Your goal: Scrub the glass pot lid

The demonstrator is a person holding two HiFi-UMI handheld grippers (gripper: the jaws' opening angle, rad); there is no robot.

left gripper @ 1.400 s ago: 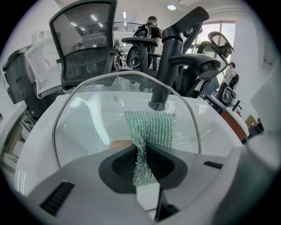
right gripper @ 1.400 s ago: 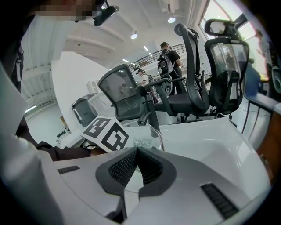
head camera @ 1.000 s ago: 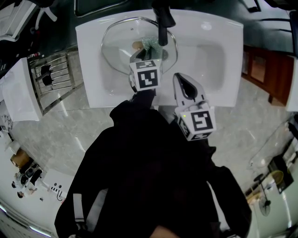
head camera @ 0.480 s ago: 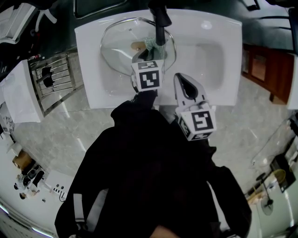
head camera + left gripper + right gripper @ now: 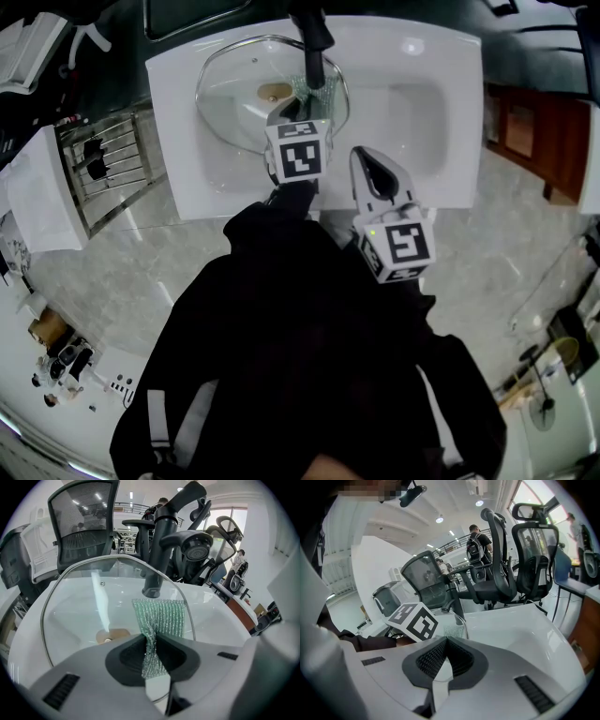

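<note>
The glass pot lid leans in the left half of the white sink, its brown knob showing through the glass. My left gripper is shut on a green mesh scrubber, which presses flat against the lid just below the black faucet. In the left gripper view the scrubber fans out from the jaws onto the lid. My right gripper hovers over the sink's front rim, shut with nothing in it; in its own view the right gripper shows bare pads.
The faucet spout and spray head hang close over the lid's top rim. A metal rack stands left of the sink. Grey stone counter runs along the front. Office chairs stand behind the sink.
The scrubber has slid a little to the right across the lid, away from the knob and under the faucet. The right gripper has stayed where it was.
</note>
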